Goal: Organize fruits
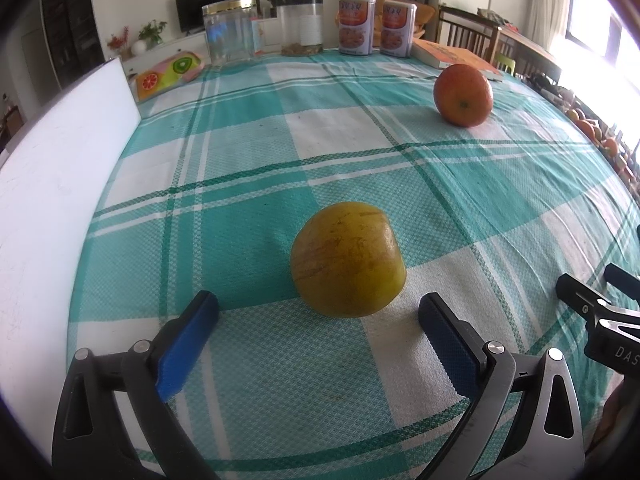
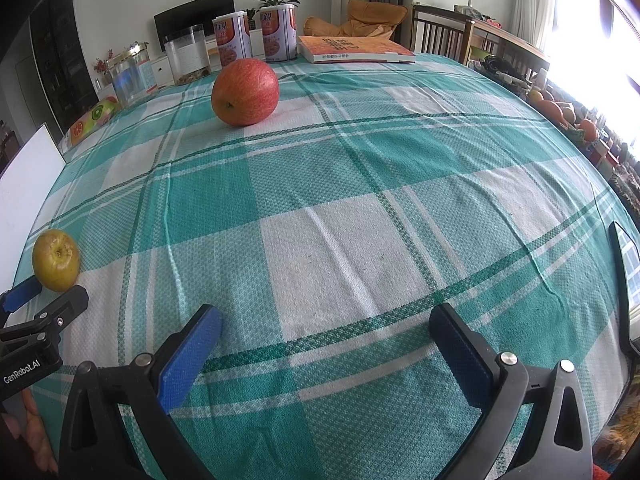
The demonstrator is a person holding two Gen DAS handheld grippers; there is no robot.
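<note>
Right now the yellow apple (image 1: 347, 259) lies on the checked tablecloth (image 1: 248, 152) just ahead of the left gripper (image 1: 318, 316), centred on the gap between its blue pads but beyond their tips, so nothing is between them. Those jaws stand wide apart and touch no fruit. Farther out, ahead and to the right of that gap, sits the red apple (image 1: 463, 95), well apart from the yellow one. From the right wrist view the red apple (image 2: 245, 92) is far ahead and left of the right gripper (image 2: 325, 322), whose jaws also stand apart over bare cloth. Beyond the fruit, along the table's far edge, stand two printed tins (image 1: 374, 26), clear jars (image 1: 230, 32) and a book (image 2: 354, 49).

The likely trouble is a rolling apple: it is round and rests on its side, so a pad that meets it off-centre could nudge it away rather than clamp it. The cloth's wrinkles could also snag a low fingertip.
</note>
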